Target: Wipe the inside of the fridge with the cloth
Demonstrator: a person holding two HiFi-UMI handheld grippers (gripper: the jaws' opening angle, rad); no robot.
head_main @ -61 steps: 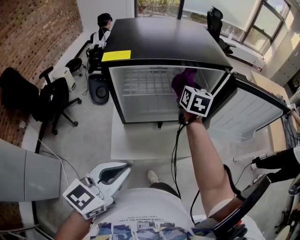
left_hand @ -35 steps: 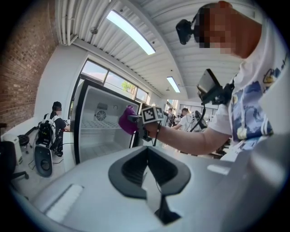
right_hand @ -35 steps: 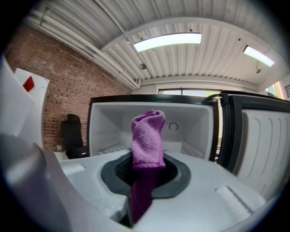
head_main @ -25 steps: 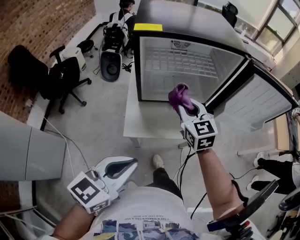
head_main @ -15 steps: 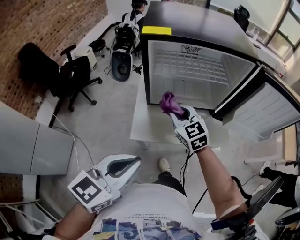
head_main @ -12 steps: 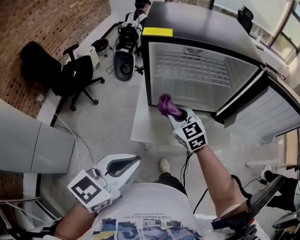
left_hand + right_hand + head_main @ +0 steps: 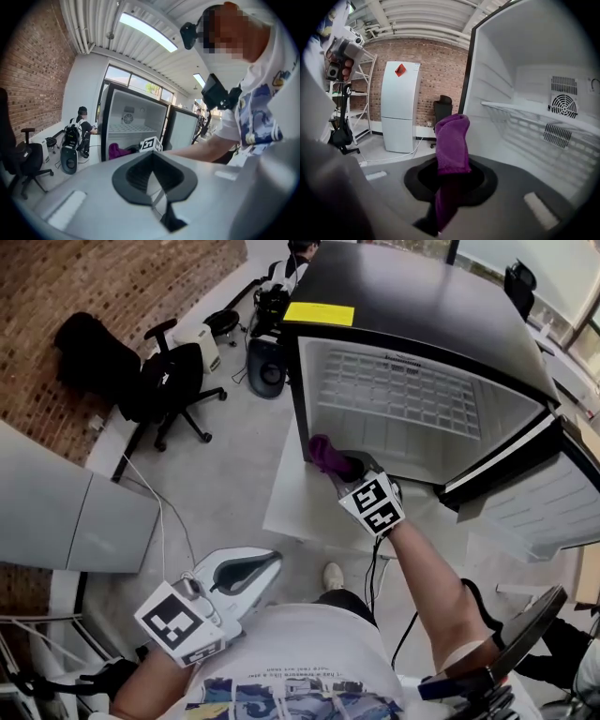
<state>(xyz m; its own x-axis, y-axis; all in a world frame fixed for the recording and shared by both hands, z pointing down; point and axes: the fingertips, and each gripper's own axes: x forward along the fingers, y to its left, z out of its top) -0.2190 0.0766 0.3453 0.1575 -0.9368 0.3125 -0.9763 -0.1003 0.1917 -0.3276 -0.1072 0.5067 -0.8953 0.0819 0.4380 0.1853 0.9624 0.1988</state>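
Cloth (image 7: 452, 140) looks soft, light and floppy, so grip it low in the bunch, as your right gripper (image 7: 450, 180), clamped on it, does; your left gripper (image 7: 154, 185) is closed, empty.

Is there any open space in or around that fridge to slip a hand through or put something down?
The fridge is empty: free room above and below its wire shelf. The white table in front is bare left of the right gripper, which holds the cloth at the opening's left edge. Crowded: around the chairs.
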